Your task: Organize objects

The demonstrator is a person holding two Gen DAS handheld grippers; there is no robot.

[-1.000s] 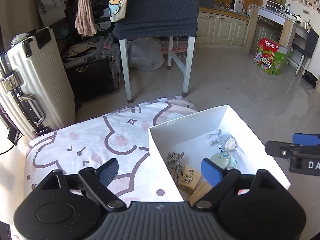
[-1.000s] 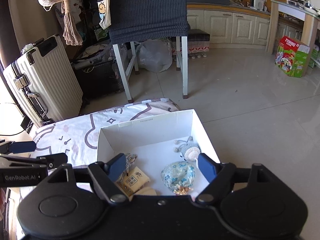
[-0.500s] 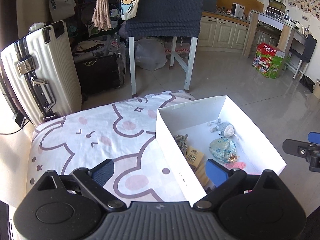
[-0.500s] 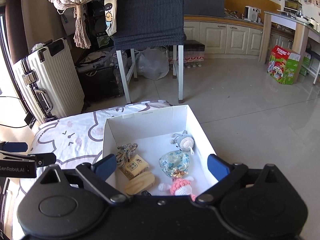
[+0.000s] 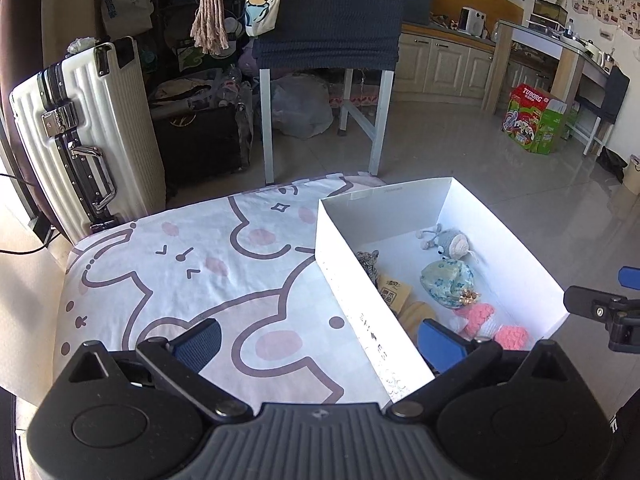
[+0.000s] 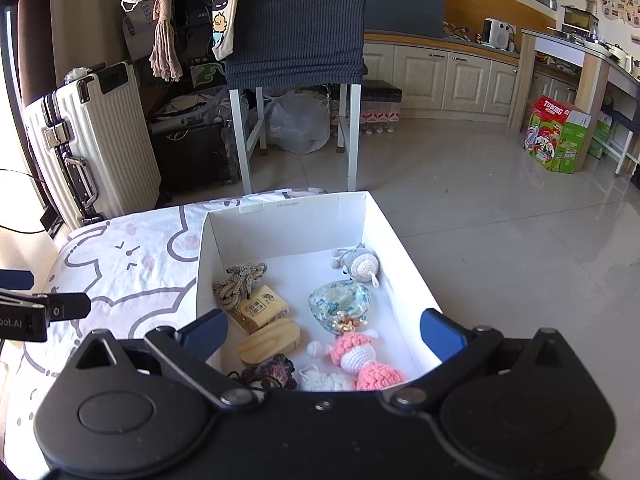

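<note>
A white open box [image 6: 288, 204] sits on the right side of a cartoon-print sheet [image 5: 192, 264]. In it lie a grey crochet toy [image 6: 360, 262], a blue floral pouch [image 6: 340, 300], a pink crochet doll [image 6: 360, 356], a small wooden block [image 6: 260, 308], an oval wooden piece [image 6: 270, 344] and a rope knot [image 6: 238, 280]. My right gripper [image 6: 324, 330] hovers over the box's near end, jaws opening, nothing between them. My left gripper [image 5: 320, 338] hangs above the box's left wall [image 5: 360, 300], jaws opening too, nothing gripped.
A white suitcase [image 5: 88, 132] stands at the far left beyond the sheet. Behind the box are a chair with a dark cover [image 5: 332, 20] and a plastic bag [image 5: 300, 108]. A green carton [image 5: 536, 120] stands on the tiled floor at the right.
Both grippers have drawn back from the box and their jaws have spread wider. More of the box's near end shows, including the pink doll.
</note>
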